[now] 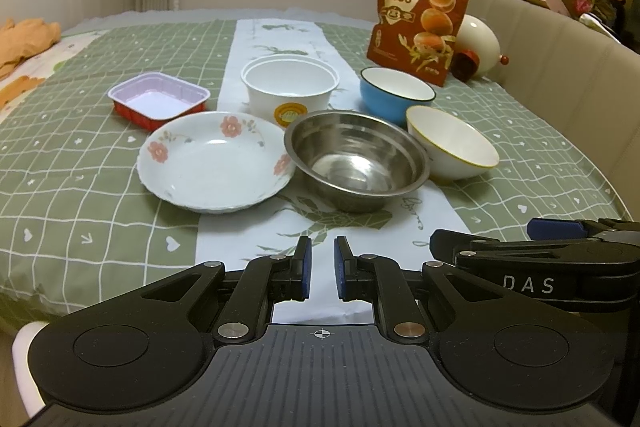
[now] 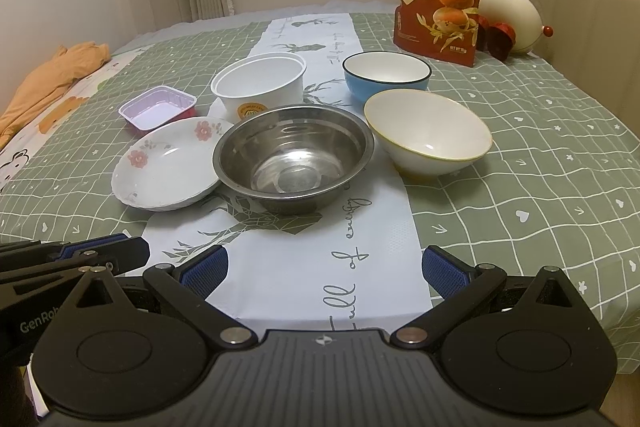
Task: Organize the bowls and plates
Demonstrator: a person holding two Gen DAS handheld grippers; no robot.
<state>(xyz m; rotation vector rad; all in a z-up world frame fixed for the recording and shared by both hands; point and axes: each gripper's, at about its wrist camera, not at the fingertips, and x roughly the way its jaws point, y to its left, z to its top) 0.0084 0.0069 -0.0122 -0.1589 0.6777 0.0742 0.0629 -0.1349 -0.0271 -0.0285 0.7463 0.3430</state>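
**Six dishes grouped on the bed, both grippers hanging back**

On the green checked bedspread (image 1: 100,187), along its pale printed centre strip, the dishes sit in two loose rows. Nearest are the white shallow plate with pink flowers (image 1: 216,161), the round stainless-steel bowl (image 1: 356,159) touching the plate's right rim, and the white bowl with a yellow rim (image 1: 452,143) just beside the steel one, tilted on the soft cover. Behind them stand the red rectangular foil tray with a pale inside (image 1: 158,99), the white paper tub with a round yellow label (image 1: 290,89) and the blue bowl with a white inside (image 1: 396,93). A red quail-egg pouch (image 1: 420,15) stands upright behind the blue bowl.

Short of the dishes, the left hand-held gripper (image 1: 322,267) has its blue pads nearly pressed together, a narrow gap between them, holding nothing. The right hand-held gripper (image 2: 324,267) is spread wide and empty.
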